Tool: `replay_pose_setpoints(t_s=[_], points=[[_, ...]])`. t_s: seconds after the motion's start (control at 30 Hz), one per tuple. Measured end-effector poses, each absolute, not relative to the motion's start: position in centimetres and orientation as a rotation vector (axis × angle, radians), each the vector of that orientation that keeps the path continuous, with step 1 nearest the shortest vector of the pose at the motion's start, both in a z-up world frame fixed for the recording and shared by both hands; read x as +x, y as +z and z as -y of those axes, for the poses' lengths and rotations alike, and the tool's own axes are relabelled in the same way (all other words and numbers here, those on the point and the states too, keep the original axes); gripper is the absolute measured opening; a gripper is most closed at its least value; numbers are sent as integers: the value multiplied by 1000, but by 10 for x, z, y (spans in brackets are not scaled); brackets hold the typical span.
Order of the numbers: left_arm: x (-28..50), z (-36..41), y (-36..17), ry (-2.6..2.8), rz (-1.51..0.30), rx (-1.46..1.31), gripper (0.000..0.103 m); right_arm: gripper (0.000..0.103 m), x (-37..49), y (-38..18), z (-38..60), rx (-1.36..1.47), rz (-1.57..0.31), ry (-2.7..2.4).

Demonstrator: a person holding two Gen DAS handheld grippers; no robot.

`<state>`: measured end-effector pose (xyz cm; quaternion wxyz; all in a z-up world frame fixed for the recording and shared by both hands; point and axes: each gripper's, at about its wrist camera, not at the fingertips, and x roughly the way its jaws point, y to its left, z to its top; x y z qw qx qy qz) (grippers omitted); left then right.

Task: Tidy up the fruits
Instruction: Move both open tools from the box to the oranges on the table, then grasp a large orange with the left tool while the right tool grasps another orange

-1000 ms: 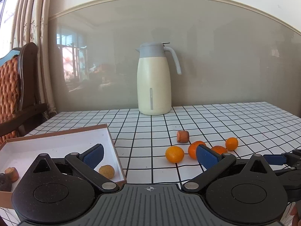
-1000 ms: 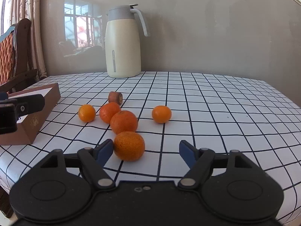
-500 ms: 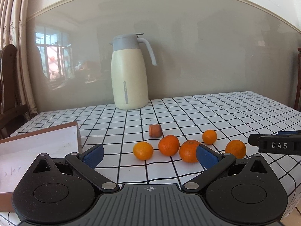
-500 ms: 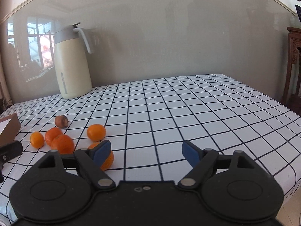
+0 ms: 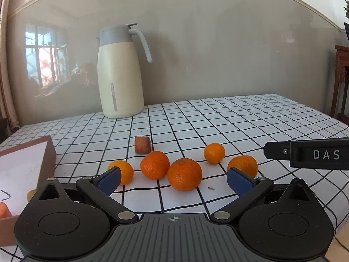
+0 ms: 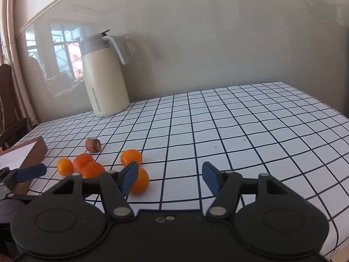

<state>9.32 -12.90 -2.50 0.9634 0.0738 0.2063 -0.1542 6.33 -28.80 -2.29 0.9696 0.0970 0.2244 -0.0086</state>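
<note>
1. The white tabletop (image 5: 240, 118) with its black grid lines is carrying everything; a tall cream jug with a grey lid (image 5: 118, 74) is standing at the back.
2. A shallow brown cardboard box with a white floor (image 5: 24, 163) is sitting at the left edge, likely the place for the fruit.
3. The left gripper (image 5: 173, 180) is hovering low with its jaws standing wide and holding nothing; the largest round orange tangerine (image 5: 184, 174) is lying just ahead, between its blue pads.
4. The right gripper (image 6: 170, 175) is closing its jaws on empty air; the rightmost tangerine (image 6: 139, 181) is sitting just outside its left pad, so nothing is being gripped.
5. Five tangerines are clustering mid-table, near the box. They are probably light, smooth and slightly soft, so they may roll; taking each across its widest middle with gentle pressure looks wise.
6. A small brown stubby piece (image 5: 142, 144) is lying behind them.
</note>
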Motion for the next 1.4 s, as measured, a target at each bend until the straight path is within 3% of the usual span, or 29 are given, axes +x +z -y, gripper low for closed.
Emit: replay_pose_setpoints(t_s=[0.07,0.13,0.43,0.47,0.53,0.63,1.4], points=[[101,133,-27,-314,-439,131,91,52,66,-21,286,183,-463,3],[109,136,-31,-317,-472,110,71,52,70,-21,286,183,-472,10],[117,151,-42,-305,-495,115,66,47,76,-27,287,259,-514,85],[119,151,-42,-302,-494,121,64,45,78,-27,286,267,-518,89],[121,151,-42,-294,-496,122,48,44,81,-28,283,275,-523,96],[121,150,-43,-300,-502,115,43,43,84,-27,277,269,-522,108],[113,135,-43,-271,-496,132,41,29,97,-36,256,237,-570,61]])
